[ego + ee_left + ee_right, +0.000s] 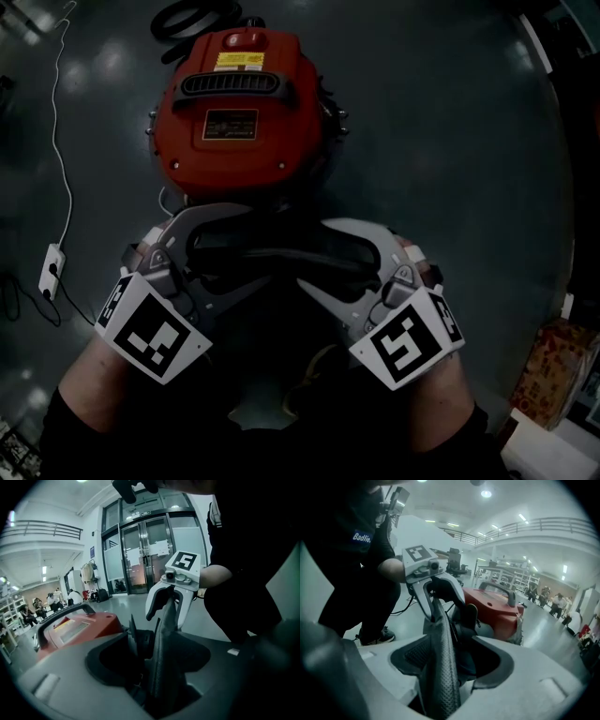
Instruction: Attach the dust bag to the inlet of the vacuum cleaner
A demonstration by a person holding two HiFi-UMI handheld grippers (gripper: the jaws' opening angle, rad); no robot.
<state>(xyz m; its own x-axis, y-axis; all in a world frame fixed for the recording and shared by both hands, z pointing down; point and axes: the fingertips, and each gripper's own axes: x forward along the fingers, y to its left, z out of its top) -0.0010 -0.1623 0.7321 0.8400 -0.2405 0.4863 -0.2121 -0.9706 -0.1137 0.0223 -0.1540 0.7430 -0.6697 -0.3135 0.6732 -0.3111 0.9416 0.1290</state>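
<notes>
Step in hand, as I judge it: seating the bag. The vacuum cleaner [239,103] has a red, domed hard shell. My dust bag [440,667], dark, pebbled and limp, stands edge-on at its near side. My left tongs [230,246] and right tongs [321,258] are released, with the bag edge loose between them. The round black inlet [136,641] faces it. Next I should regrip and press the edge on squarely.

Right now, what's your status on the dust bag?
Left gripper open, right gripper open. Dust bag edge between both jaw pairs, unpinched, by red vacuum cleaner. Attachment cannot be told. Nothing seen blocking.
</notes>
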